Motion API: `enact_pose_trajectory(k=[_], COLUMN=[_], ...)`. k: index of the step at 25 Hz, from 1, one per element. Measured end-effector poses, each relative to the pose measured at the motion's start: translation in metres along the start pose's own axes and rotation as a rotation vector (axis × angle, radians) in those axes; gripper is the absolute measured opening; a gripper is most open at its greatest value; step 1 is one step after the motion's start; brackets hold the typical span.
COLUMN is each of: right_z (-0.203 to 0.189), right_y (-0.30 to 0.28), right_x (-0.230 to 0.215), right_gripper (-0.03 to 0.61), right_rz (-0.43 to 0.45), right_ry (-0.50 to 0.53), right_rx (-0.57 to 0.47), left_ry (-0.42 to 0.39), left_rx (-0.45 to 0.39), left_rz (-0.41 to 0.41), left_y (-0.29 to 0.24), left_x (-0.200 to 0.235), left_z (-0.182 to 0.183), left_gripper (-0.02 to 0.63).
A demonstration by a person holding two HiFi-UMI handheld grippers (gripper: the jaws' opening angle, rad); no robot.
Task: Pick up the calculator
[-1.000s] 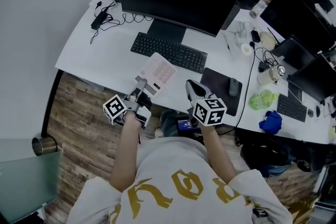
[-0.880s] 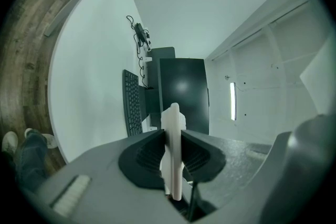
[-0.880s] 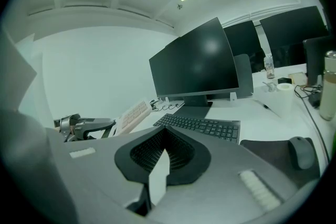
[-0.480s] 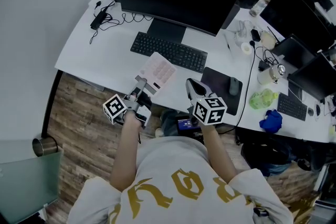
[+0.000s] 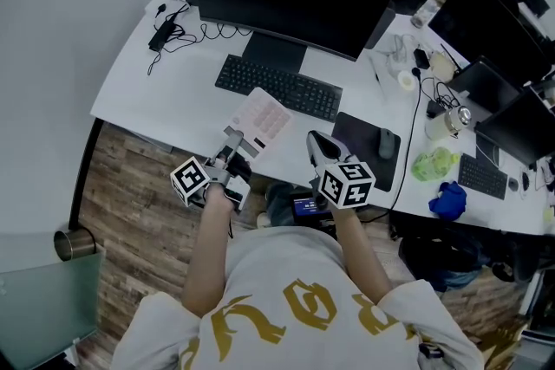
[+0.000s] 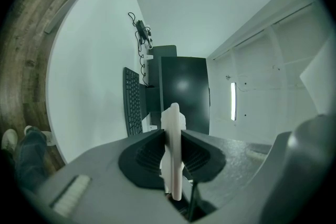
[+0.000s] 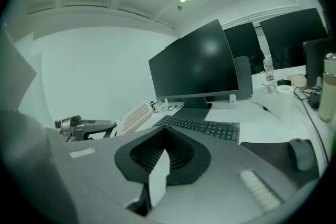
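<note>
1. The calculator [image 5: 263, 119] looks light, stiff and smooth (so likely slippery); a pinch on one edge suits it.
2. My left gripper [image 5: 232, 143] is clamped on its near edge, holding it tilted over the desk [image 5: 156, 82] front. My right gripper [image 5: 316, 143] has its jaws together, empty.
3. Nothing has shifted since half a second ago.

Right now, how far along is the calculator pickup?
Done: the left gripper is shut on the calculator, which shows edge-on between its jaws in the left gripper view. In hand: the calculator is tilted and looks raised off the desk in the right gripper view. Left: little, perhaps carrying it clear. The right gripper is shut and empty.
</note>
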State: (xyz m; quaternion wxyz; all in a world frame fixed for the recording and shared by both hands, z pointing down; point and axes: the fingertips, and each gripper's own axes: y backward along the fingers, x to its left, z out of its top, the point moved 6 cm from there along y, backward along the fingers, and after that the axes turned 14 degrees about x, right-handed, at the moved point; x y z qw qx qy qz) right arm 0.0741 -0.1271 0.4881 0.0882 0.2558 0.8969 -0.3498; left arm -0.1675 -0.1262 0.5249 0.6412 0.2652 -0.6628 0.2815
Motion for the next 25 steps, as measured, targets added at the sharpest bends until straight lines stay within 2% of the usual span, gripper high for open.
enact_pose_trajectory(k=[25], right_z=[-0.0018], right_y=[0.0046], right_x=[-0.0039], right_gripper=[0.023], right_rz=[-0.029], right_ry=[-0.018], right_rx=[-0.026], left_ry=[0.011], left_rx=[0.007], left_rz=[-0.041], left_y=[-0.004], left_x=[-0.0026], left_z=[-0.0003], left_gripper=[0.071])
